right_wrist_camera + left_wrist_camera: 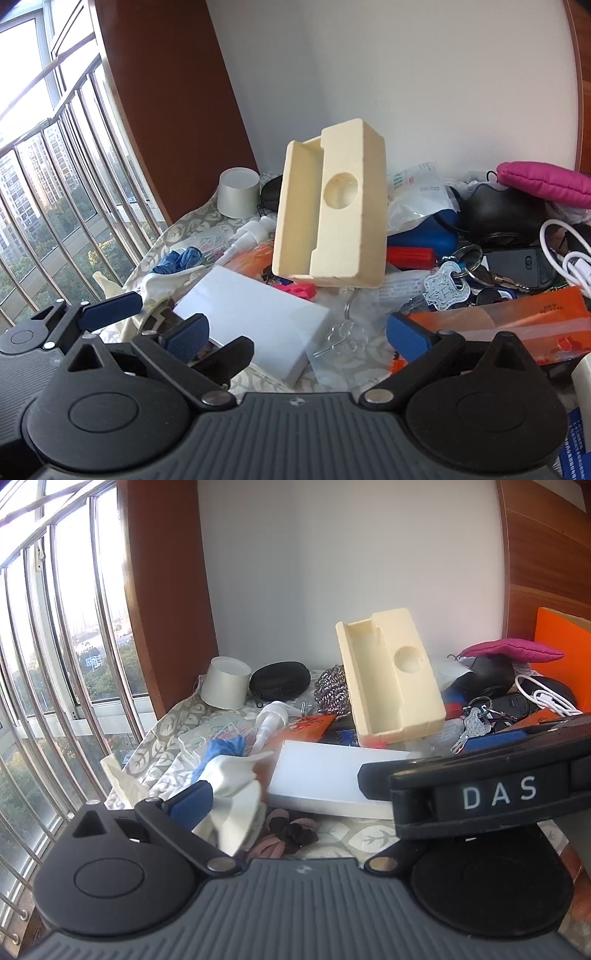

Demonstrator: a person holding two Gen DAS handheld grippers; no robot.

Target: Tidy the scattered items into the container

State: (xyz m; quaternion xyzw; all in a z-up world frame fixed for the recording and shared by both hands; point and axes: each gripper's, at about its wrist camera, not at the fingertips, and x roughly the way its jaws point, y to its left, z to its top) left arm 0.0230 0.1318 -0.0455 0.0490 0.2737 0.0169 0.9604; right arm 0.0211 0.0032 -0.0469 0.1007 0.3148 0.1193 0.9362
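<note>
A cluttered table holds a flat white box point(332, 782) point(255, 317), a cream moulded tray point(391, 675) point(332, 210) propped on end, a key bunch point(474, 723) point(448, 284) and an orange box point(561, 650) at the right. My left gripper point(280, 794) is open, and a white cloth point(236, 794) lies against its left finger point(192, 801); its right finger is hidden behind the right gripper's body point(491, 786). My right gripper point(295, 336) is open over the white box. The left gripper's fingers point(110, 306) show at its left.
A grey cup point(225, 681) point(238, 194) and a black zip case point(279, 681) stand at the back. A metal scourer point(330, 694), pump nozzle point(269, 720), blue glove point(181, 258), pink cushion point(543, 182), white cable point(561, 254) and orange packet point(509, 317) lie around. Window bars point(55, 664) stand left.
</note>
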